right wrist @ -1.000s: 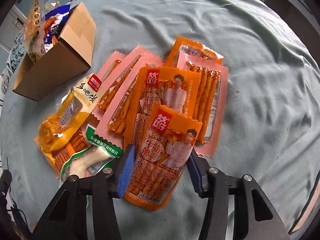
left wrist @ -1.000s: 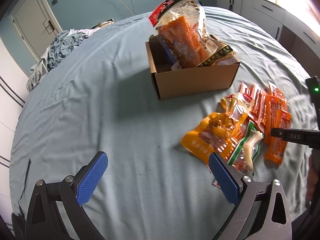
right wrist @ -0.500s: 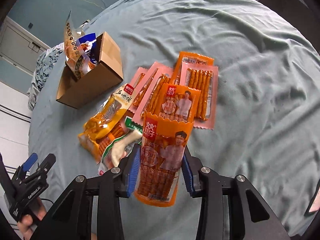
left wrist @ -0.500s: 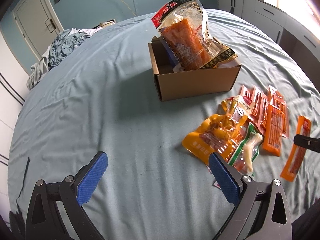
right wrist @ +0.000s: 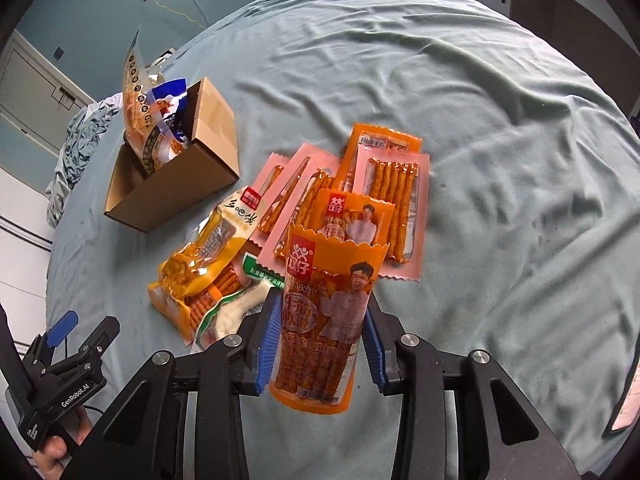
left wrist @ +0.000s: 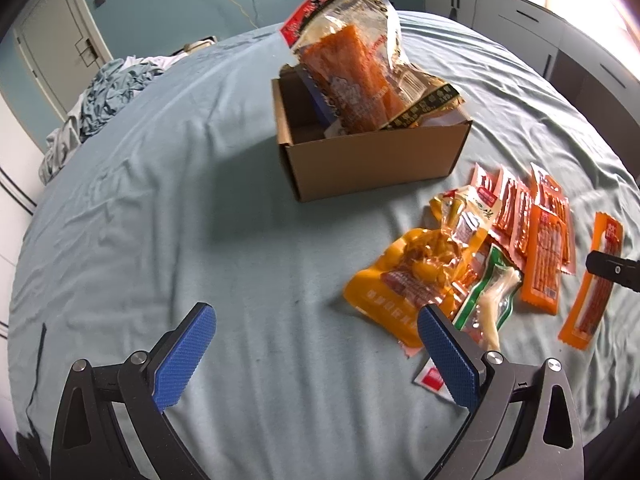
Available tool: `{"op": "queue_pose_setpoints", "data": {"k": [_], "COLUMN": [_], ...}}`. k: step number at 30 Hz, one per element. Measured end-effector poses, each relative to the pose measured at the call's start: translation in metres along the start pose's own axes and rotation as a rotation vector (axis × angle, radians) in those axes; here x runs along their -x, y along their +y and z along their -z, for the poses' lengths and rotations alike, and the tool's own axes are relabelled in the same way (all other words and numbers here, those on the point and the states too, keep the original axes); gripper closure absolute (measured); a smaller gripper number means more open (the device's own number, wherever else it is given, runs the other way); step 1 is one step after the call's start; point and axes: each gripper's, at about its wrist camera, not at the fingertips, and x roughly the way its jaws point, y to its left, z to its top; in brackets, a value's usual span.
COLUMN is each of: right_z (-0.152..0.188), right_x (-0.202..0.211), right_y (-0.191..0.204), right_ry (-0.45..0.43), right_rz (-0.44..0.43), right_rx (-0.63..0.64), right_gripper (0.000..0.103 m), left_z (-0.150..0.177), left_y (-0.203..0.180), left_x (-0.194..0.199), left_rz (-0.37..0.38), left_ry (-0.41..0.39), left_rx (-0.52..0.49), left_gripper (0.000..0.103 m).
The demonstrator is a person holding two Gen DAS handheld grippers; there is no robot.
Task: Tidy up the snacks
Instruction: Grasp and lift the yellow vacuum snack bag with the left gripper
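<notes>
In the left wrist view, a wrinkled pale blue bed [left wrist: 180,200] fills the frame, with teal walls, a white door at ten o'clock and pale cabinets at one o'clock. The left tongs [left wrist: 316,348] stand spread over bare sheet, gripping nothing. A cardboard box [left wrist: 372,164] at twelve o'clock holds a tall bag of orange snacks [left wrist: 352,72]; loose packets [left wrist: 480,264] lie at three o'clock, and the frame edge cuts off the right tongs there. In the right wrist view, the right tongs [right wrist: 320,340], having just narrowed, pinch an orange snack packet [right wrist: 324,320] lifted above the pile; its lower end hides the sheet beneath. The box sits at ten o'clock, crumpled bedding [right wrist: 80,148] beyond it.
</notes>
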Motion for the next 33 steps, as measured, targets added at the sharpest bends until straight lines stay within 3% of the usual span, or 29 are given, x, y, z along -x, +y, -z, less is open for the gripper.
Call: {"op": "queue_pose_setpoints", "data": {"k": [8, 15, 19, 22, 24, 29, 33], "right_z": [-0.008, -0.013, -0.015, -0.017, -0.017, -0.018, -0.018], "right_x": [-0.014, -0.024, -0.028, -0.033, -0.035, -0.038, -0.036], "right_y": [0.004, -0.001, -0.001, -0.001, -0.001, -0.002, -0.005], "right_ry": [0.02, 0.044, 0.048, 0.054, 0.058, 0.063, 0.051], "right_rz": [0.006, 0.003, 0.008, 0.01, 0.01, 0.014, 0.018], "right_rx": [0.015, 0.001, 0.002, 0.003, 0.004, 0.001, -0.011], "right_gripper": [0.067, 0.067, 0.067, 0.067, 0.067, 0.067, 0.067], "left_z": [-0.013, -0.014, -0.021, -0.031, -0.034, -0.037, -0.041], "left_y": [-0.027, -0.068, -0.078, -0.076, -0.081, -0.088, -0.078], "left_x": [-0.026, -0.079, -0.093, -0.1, -0.098, -0.091, -0.083], "left_rz": [0.111, 0.106, 0.18, 0.226, 0.228, 0.247, 0.257], "left_ry": [-0.033, 0.026, 0.029, 0.052, 0.047, 0.057, 0.098], "left_rx": [-0.12, -0.248, -0.223, -0.158, -0.18, -0.22, -0.165], "left_gripper": [0.0, 0.0, 0.0, 0.013, 0.033, 0.052, 0.057]}}
